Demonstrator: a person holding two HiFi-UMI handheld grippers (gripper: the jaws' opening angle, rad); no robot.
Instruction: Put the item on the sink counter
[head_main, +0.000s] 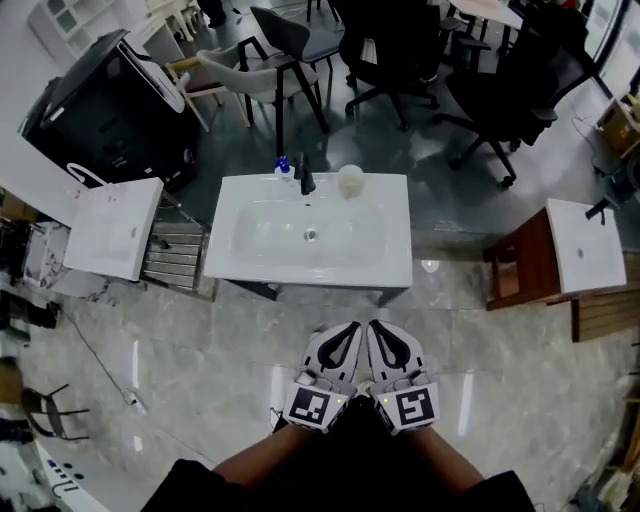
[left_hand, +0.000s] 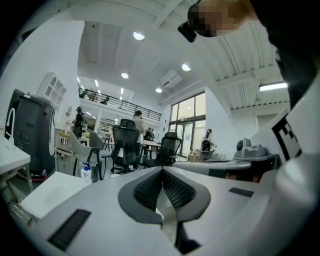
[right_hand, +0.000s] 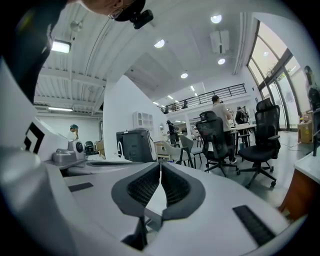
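Note:
The white sink counter (head_main: 390, 262) stands in the middle of the head view, with a black tap (head_main: 306, 180), a small blue-capped bottle (head_main: 283, 168) and a white cup (head_main: 350, 180) along its far edge. My left gripper (head_main: 348, 326) and right gripper (head_main: 378, 326) sit side by side close to my body, a short way in front of the counter. Both are shut, pads together, with nothing between them. In the left gripper view the shut left gripper (left_hand: 161, 170) points over the counter (left_hand: 50, 192) toward the bottle (left_hand: 87, 172). The right gripper (right_hand: 160, 164) is likewise shut and holds nothing.
A second white basin (head_main: 110, 228) and a black machine (head_main: 110, 110) stand at the left, with a metal rack (head_main: 175, 255) between them and the counter. Another basin on a wooden stand (head_main: 585, 245) is at the right. Office chairs (head_main: 285, 55) crowd the far side.

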